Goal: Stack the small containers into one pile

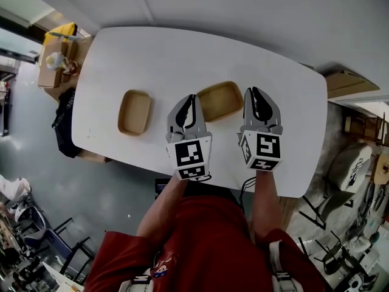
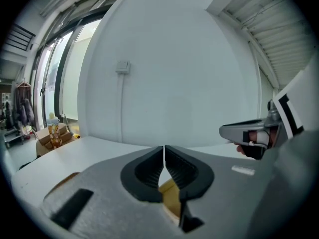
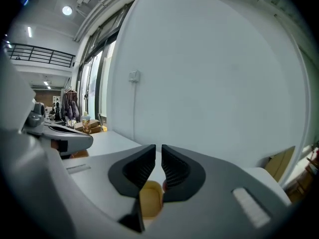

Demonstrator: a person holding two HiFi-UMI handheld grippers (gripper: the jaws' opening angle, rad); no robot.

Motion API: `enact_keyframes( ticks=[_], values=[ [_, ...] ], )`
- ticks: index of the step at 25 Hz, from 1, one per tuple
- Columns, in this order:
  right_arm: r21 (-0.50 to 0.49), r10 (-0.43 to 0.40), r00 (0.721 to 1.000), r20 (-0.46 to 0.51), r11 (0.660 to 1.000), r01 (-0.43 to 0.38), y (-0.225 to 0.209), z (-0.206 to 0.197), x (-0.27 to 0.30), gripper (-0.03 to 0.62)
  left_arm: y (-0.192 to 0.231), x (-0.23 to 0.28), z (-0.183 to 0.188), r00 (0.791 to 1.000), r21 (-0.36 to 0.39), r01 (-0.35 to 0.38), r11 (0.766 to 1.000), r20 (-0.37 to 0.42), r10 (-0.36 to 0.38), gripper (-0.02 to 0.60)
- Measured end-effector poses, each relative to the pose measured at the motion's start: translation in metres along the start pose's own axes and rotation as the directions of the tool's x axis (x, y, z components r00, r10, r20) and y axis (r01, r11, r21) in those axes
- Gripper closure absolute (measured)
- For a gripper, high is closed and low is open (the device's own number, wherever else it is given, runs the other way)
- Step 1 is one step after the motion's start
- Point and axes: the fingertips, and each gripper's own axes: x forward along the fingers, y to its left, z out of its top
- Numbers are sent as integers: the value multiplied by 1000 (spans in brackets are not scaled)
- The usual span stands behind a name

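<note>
Tan container (image 1: 135, 112), second container (image 1: 220, 101) apart, both empty, white table (image 1: 152, 53)

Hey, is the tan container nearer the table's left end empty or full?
Empty: in the head view the left container sits open side up, showing only its bare tan floor.

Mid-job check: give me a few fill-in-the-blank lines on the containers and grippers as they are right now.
The table holds ___ containers. One container lies ___ the left gripper and right gripper. The other container lies to the ___ of the left gripper. Both grippers hold ___.
Missing: two; between; left; nothing.
</note>
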Motion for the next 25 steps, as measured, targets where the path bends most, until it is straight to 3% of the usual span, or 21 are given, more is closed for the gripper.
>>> enact_keyframes(
  ticks=[9, 17, 25],
  values=[
    [-4, 23, 995, -95, 1000, -24, 1, -39, 19, 543, 5, 14, -45, 993, -55, -10, 998, -116, 4, 512],
    [-6, 56, 976, -210, 998, -59, 0, -80, 36, 508, 8, 26, -91, 970, -98, -26, 995, -242, 1, 456],
    [-16, 101, 933, -345, 993, -113, 1, -125, 55, 447, 4, 33, -127, 947, -180, -51, 982, -320, -10, 437]
  ],
)
